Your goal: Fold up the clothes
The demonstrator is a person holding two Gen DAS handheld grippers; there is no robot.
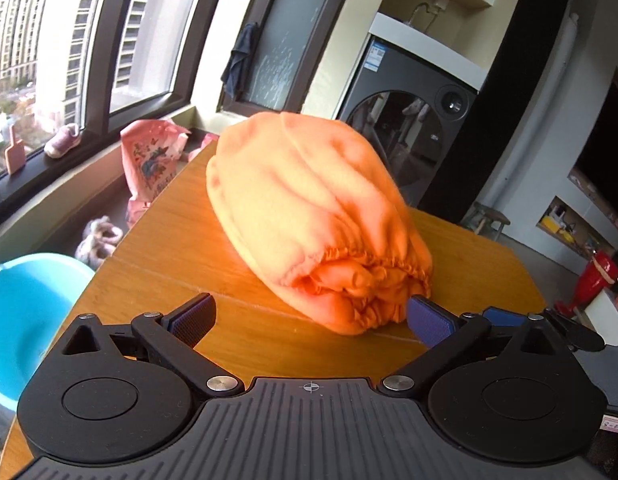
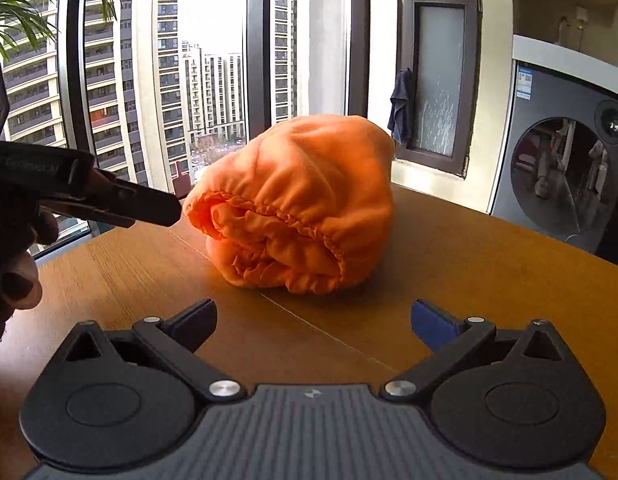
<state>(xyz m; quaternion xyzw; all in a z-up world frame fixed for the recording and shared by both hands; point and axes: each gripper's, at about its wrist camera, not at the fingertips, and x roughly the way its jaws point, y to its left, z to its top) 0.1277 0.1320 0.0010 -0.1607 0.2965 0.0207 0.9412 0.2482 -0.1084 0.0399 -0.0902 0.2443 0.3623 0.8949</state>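
Orange garment (image 2: 301, 208), bundled with its elastic hem facing both cameras, sits mid wooden table (image 2: 469, 272). Left gripper (image 1: 311, 316) gapes beside the hem; right gripper (image 2: 313, 320) gapes nearer, bare tabletop between.

Bare wooden table (image 2: 449, 264) is seen before and to the right of the orange garment bundle (image 2: 297, 204); its left side is blocked by the left gripper (image 2: 165, 210), whose tip lies just beside the cloth
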